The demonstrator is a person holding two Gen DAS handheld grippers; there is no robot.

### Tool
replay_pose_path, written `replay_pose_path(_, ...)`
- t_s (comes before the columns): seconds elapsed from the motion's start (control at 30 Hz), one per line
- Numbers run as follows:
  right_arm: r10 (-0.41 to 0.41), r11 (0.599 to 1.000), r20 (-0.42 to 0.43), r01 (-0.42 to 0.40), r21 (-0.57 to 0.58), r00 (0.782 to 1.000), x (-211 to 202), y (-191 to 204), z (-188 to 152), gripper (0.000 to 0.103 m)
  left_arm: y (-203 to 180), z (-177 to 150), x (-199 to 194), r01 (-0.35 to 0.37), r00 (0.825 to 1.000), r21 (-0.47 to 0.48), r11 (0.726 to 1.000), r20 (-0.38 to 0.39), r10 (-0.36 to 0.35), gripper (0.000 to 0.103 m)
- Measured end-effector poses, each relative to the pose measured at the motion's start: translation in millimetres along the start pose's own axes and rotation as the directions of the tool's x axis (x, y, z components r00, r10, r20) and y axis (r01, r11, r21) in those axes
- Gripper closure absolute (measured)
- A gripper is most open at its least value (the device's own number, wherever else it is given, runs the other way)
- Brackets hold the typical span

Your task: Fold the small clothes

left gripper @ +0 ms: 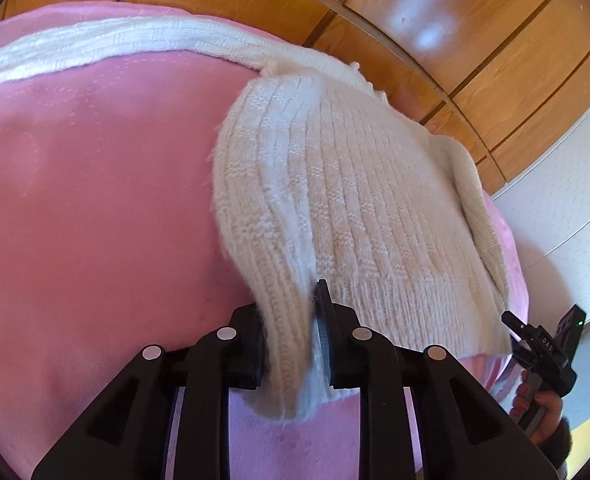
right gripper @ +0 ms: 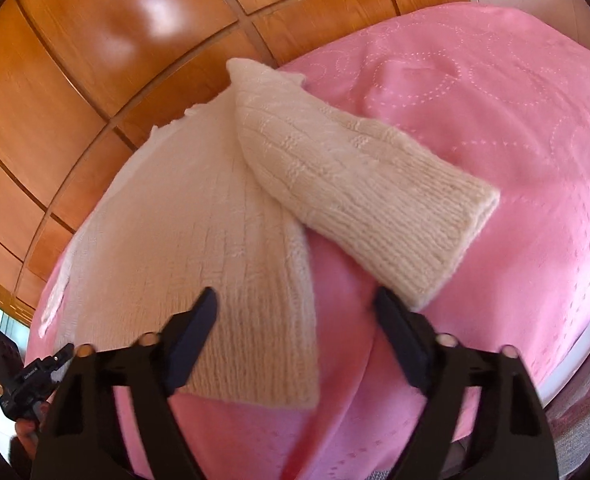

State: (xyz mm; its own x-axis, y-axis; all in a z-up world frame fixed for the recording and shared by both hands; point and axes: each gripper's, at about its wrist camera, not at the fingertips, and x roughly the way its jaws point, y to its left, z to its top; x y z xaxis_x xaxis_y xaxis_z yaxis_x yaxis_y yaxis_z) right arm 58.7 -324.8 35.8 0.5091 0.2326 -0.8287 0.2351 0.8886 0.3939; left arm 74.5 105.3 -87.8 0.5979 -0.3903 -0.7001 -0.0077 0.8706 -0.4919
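A cream knit sweater (left gripper: 375,220) lies spread on a pink blanket (left gripper: 95,220). In the left wrist view my left gripper (left gripper: 291,332) is shut on the ribbed cuff of one sleeve (left gripper: 263,200), which runs up to the shoulder. Another cream sleeve (left gripper: 115,44) stretches away to the far left. In the right wrist view my right gripper (right gripper: 299,312) stands open just above the sweater (right gripper: 183,220) at its hem corner, its pads pressing on nothing. A folded sleeve (right gripper: 355,184) lies across the blanket (right gripper: 495,140), its cuff close to the right finger.
Glossy wooden panels (left gripper: 455,40) lie beyond the blanket's far edge, also in the right wrist view (right gripper: 95,80). A white surface (left gripper: 567,220) borders the right side. A hand holds the right gripper (left gripper: 535,344) past the hem; the left gripper (right gripper: 61,354) shows low on the left.
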Motion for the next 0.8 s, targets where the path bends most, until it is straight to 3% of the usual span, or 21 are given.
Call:
replay_pose_path(0.1, 0.003, 0.996, -0.016, -0.004, -0.084, 1.000, 2.9, 13.8, -0.5, 0.066, -6.2, 2.6, 0.8, -0.013, 1.000, 0.015, 1.000, -0.020, 0.013, 0.093)
replay_pose_path(0.17, -0.022, 0.992, -0.020, 0.020, -0.126, 1.000, 4.0, 21.1, -2.0, 0.077, -11.9, 1.9, -6.6, -0.031, 0.999, 0.048, 0.998, -0.013, 0.031, 0.095)
replay_pose_path(0.2, -0.034, 0.990, -0.020, 0.031, -0.139, 0.999, 3.2, 21.5, -2.1, 0.090, -13.6, 2.4, -11.0, -0.031, 0.999, 0.051, 0.998, -0.008, 0.031, 0.095)
replay_pose_path(0.23, -0.040, 0.989, -0.022, 0.036, -0.144, 0.999, 1.6, 20.1, -1.4, 0.094, -15.6, 2.9, -20.7, -0.012, 1.000, 0.046, 0.999, 0.001, 0.012, 0.096)
replay_pose_path(0.33, 0.019, 0.989, -0.035, -0.024, -0.149, 0.999, -10.6, 13.1, 2.6, 0.097, -25.8, 2.1, -50.9, 0.047, 0.998, 0.078, 0.996, 0.030, -0.050, 0.097)
replay_pose_path(0.53, 0.146, 0.971, -0.049, -0.152, -0.186, 0.988, -40.6, 18.5, 3.2, 0.098, -48.8, -11.9, -91.3, 0.086, 0.995, 0.168, 0.982, 0.034, -0.093, 0.098)
replay_pose_path(0.7, 0.237, 0.942, -0.106, -0.255, -0.218, 0.966, -56.4, 25.8, -14.0, 0.098, -34.9, -32.0, -97.5, 0.044, 0.999, 0.131, 0.990, -0.017, -0.043, 0.098)
replay_pose_path(0.8, 0.248, 0.943, -0.126, -0.269, -0.196, 0.961, -51.2, 16.7, -23.6, 0.098, -20.6, -48.5, -80.3, -0.009, 0.996, 0.138, 0.990, -0.082, 0.020, 0.098)
